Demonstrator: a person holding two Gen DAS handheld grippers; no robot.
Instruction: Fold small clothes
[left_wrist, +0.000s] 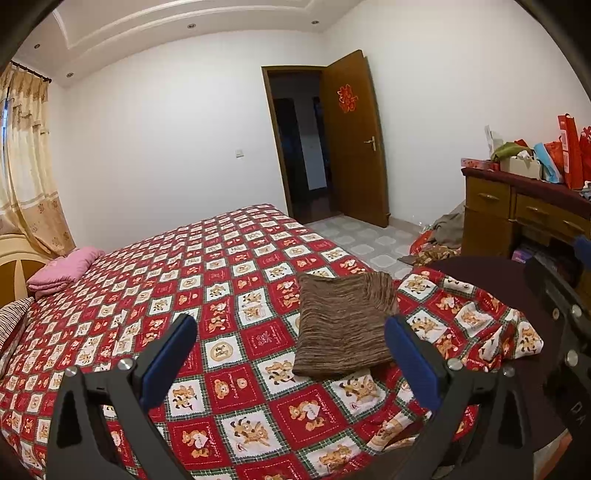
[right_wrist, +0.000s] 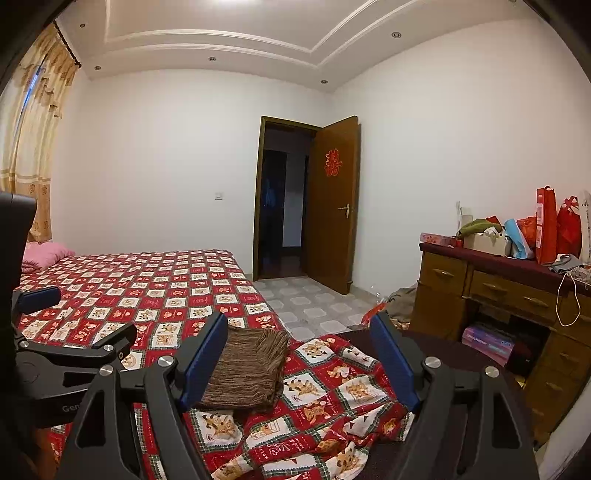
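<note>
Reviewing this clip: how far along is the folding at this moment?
Looks done: the brown knit garment lies as a compact folded rectangle on the red patchwork bedspread. In hand: nothing; the left gripper and right gripper are both open above the bed. Left: no other small garment clearly shows.

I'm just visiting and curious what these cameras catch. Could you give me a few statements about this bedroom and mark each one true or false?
1. The brown garment lies folded on the bed. True.
2. The left gripper is clamped on the garment. False: its fingers are spread apart, holding nothing.
3. The right gripper is open too. True.
4. The door is closed. False: it stands open.
5. A pink pillow sits at the far end of the bed. True.
</note>
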